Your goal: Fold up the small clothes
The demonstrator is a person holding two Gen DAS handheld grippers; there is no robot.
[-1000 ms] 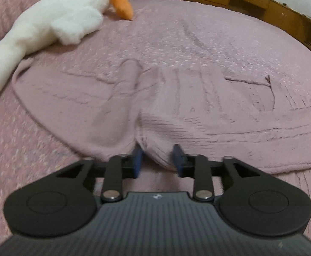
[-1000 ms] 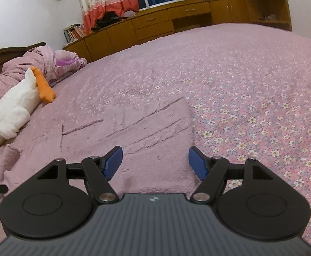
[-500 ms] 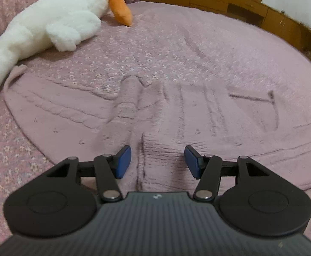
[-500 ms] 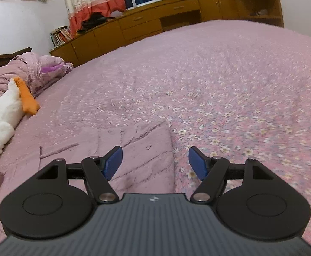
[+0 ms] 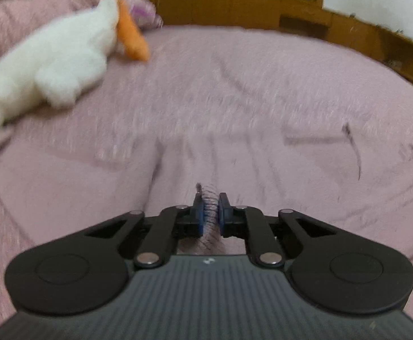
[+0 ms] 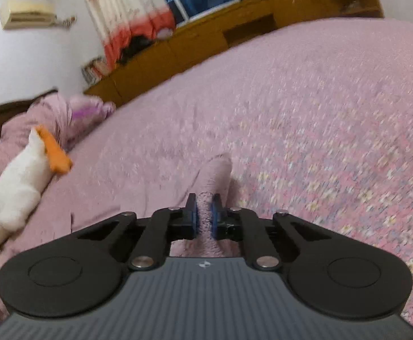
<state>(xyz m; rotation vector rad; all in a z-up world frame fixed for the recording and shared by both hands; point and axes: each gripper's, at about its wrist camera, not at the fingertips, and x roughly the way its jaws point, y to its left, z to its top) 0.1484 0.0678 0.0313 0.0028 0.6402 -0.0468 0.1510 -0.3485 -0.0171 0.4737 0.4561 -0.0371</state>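
A pink knit garment (image 5: 263, 153) lies spread on the flowered bedspread (image 6: 333, 113). The left gripper (image 5: 209, 212) and right gripper (image 6: 203, 212) each pinch a fold of its near hem; both stood open around it half a second ago.

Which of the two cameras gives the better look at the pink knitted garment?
The left wrist view: the pink knitted garment spreads wide across the bed there, though blurred. The right wrist view shows only a pinched-up ridge of it and a strip toward the stuffed toy.
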